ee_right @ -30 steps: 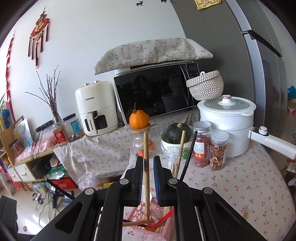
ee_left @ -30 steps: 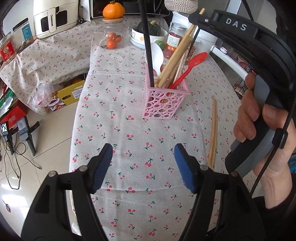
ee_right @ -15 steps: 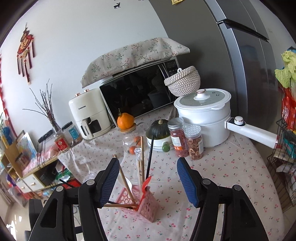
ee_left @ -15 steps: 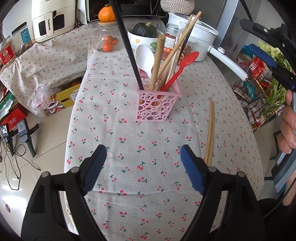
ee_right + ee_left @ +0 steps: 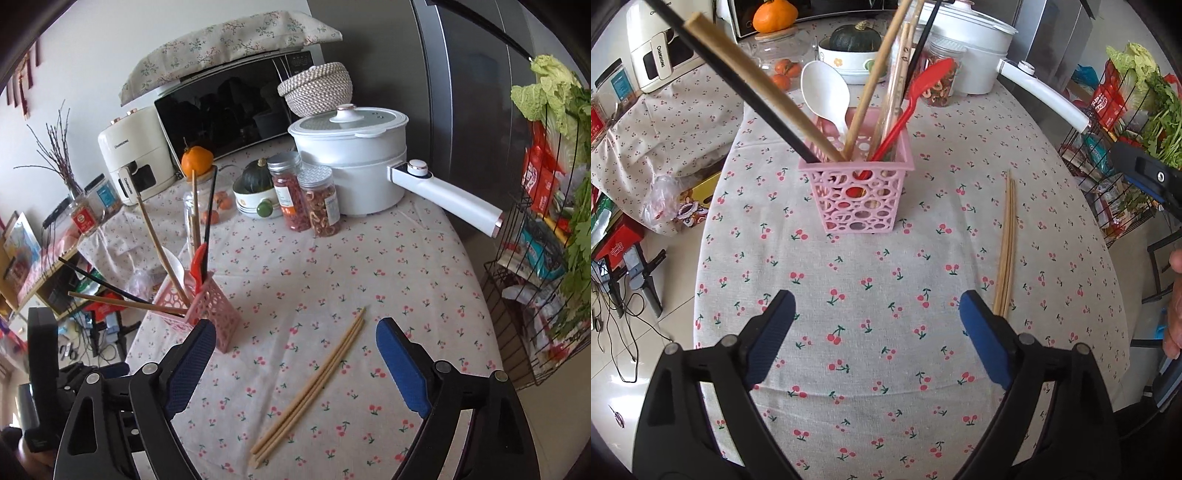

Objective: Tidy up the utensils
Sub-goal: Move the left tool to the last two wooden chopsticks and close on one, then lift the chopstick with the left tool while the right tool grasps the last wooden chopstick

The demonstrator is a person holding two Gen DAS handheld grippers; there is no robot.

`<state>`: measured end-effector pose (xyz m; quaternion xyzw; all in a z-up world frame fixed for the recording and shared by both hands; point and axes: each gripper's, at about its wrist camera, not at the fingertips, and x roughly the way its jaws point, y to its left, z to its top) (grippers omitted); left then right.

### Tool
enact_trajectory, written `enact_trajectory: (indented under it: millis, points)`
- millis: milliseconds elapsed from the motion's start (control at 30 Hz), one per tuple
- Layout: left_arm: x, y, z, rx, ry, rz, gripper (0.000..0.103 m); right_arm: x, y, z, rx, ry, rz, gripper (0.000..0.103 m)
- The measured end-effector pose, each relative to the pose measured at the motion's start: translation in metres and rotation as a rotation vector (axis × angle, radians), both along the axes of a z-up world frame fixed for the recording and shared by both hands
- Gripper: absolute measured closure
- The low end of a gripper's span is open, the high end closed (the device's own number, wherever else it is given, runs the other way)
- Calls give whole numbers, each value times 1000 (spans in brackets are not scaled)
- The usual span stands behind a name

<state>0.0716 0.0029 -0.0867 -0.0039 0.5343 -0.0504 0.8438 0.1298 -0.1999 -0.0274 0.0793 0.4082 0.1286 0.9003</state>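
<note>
right gripper [image 5: 295,365]: let chopstick go into basket [image 5: 860,195], now wide, empty | left gripper [image 5: 877,336]: wide, empty | next: chopsticks [image 5: 314,384] right of basket

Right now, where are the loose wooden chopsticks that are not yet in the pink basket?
The loose chopsticks lie flat on the cherry tablecloth, right of the pink basket, between the open right gripper's fingers.
</note>
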Motion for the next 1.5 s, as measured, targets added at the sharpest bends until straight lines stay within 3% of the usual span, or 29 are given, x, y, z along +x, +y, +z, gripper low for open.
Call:
enact_trajectory:
  millis: [167,267,533,633,700,800,967,1433,1500]
  points:
    - [8,-25,-12,23,42,-42,13,2,-28,-26,-52,138,-50,13]
    - [15,-41,-21,52,73,-63,13,3,-51,-36,-22,200,-96,13]
    - [46,-88,-31,60,100,-96,14,7,-89,-48,21,292,-177,13]
    - [63,-108,-31,62,94,-105,30,8,-93,-52,22,308,-190,13]
    - [75,-121,-34,50,103,-117,49,10,-95,-55,19,318,-185,13]
    - [93,-135,-39,9,128,-120,69,12,-99,-58,19,328,-183,13]
    - [113,-150,-45,-7,140,-129,93,14,-109,-59,26,322,-211,13]
    - [133,-166,-60,-71,225,-141,97,15,-130,-63,17,325,-256,13]
    - [133,-171,-63,-41,229,-154,97,16,-129,-64,18,328,-258,13]
